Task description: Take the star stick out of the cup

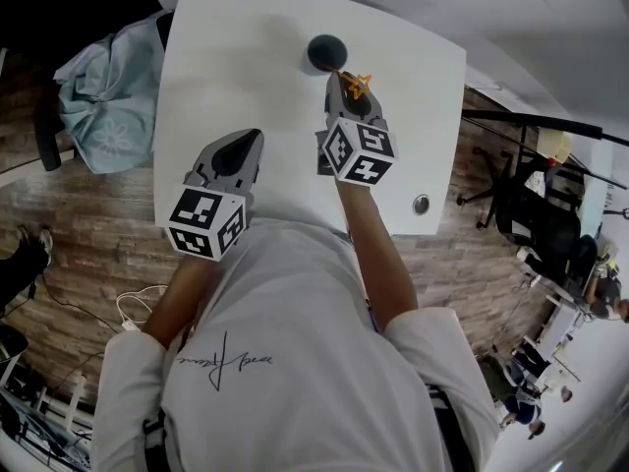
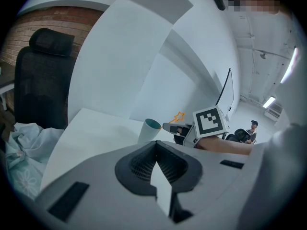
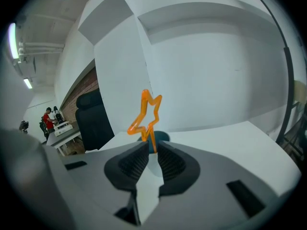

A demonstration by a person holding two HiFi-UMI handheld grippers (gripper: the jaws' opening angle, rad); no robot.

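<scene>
Pinching the thin orange stem of the star stick [image 3: 146, 114] just below its star, the right gripper [image 3: 152, 145] has its ribbed dark pads closed on it, while the stick's lower end remains inside the cup [image 1: 326, 52]. The cup stands near the far edge of the white tabletop [image 1: 246, 47], about midway along it. The left gripper [image 1: 254, 138] hovers over the near part of the tabletop, well apart from the cup, jaws together and holding nothing.

The grip looks like the main risk. The stem is narrow and smooth, probably plastic, and sits right at the tips of the pads, so it could slide or swivel if the lift begins with a jerk. A pull at a slant, not straight up, would likely press the stem against the rim. Nothing steadies the cup, which looks light, so it could tip or skid toward the edge.

The star is an open outline with five points, glossy and slightly see-through. The cup is a plain tapered cylinder, pale outside and teal within. The tabletop is matte and smooth, with rounded corners, and both grippers wear grey moulded shells.
</scene>
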